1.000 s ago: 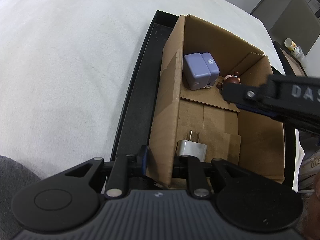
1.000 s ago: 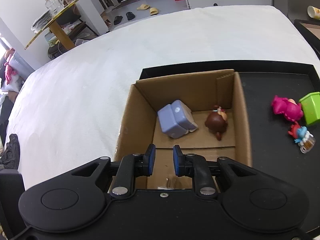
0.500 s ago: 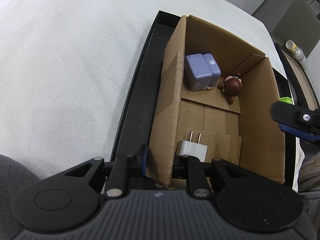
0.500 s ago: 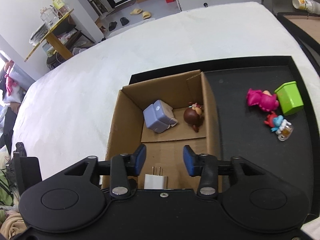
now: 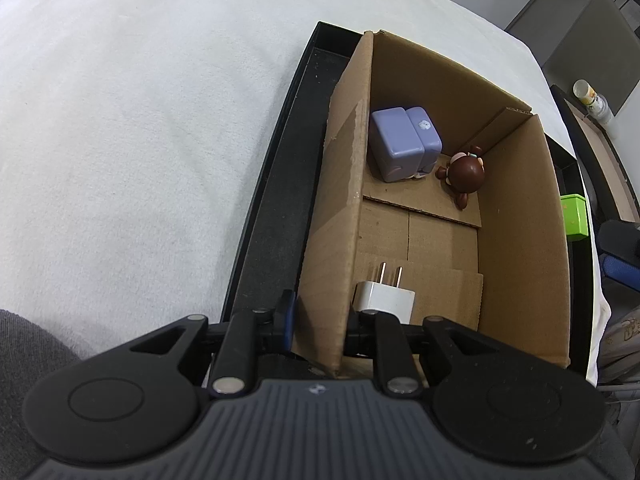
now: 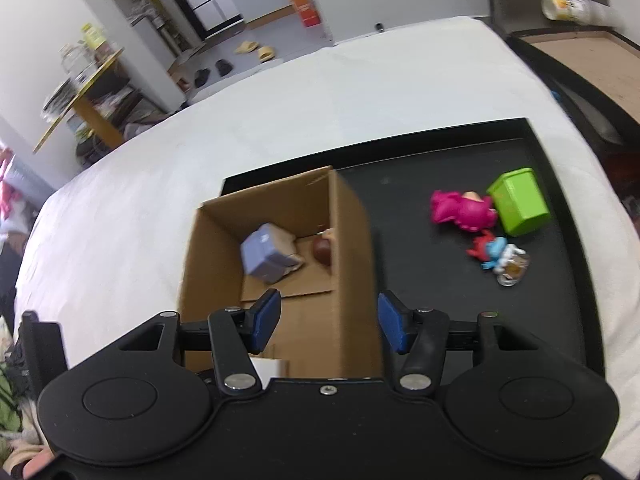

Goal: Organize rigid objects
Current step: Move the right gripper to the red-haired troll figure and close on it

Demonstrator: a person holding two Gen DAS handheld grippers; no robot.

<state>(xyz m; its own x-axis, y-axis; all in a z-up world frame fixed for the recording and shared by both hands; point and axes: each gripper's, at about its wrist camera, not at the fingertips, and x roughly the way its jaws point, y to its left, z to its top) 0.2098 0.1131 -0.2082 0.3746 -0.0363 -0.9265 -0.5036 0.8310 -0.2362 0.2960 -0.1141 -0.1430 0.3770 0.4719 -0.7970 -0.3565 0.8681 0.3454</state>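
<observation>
A cardboard box (image 5: 524,248) stands on a black tray (image 5: 272,208). My left gripper (image 5: 320,320) is shut on the box's near left wall. Inside lie a purple block (image 5: 404,148), a brown figurine (image 5: 464,176) and a white plug adapter (image 5: 384,298). My right gripper (image 6: 328,322) is open and empty above the box's right wall (image 6: 352,264). On the tray (image 6: 440,280) to the right lie a pink figurine (image 6: 460,210), a green box (image 6: 518,200) and a red-blue figurine (image 6: 498,256).
The tray sits on a white cloth-covered surface (image 5: 140,140). A second tray with a brown board (image 6: 580,60) and a cup (image 6: 568,8) lie at the far right. Room furniture stands beyond the surface's edge.
My right gripper has opened wide, let the white plug adapter drop into the box, and moved up and to the right. The left gripper still holds the box wall.
</observation>
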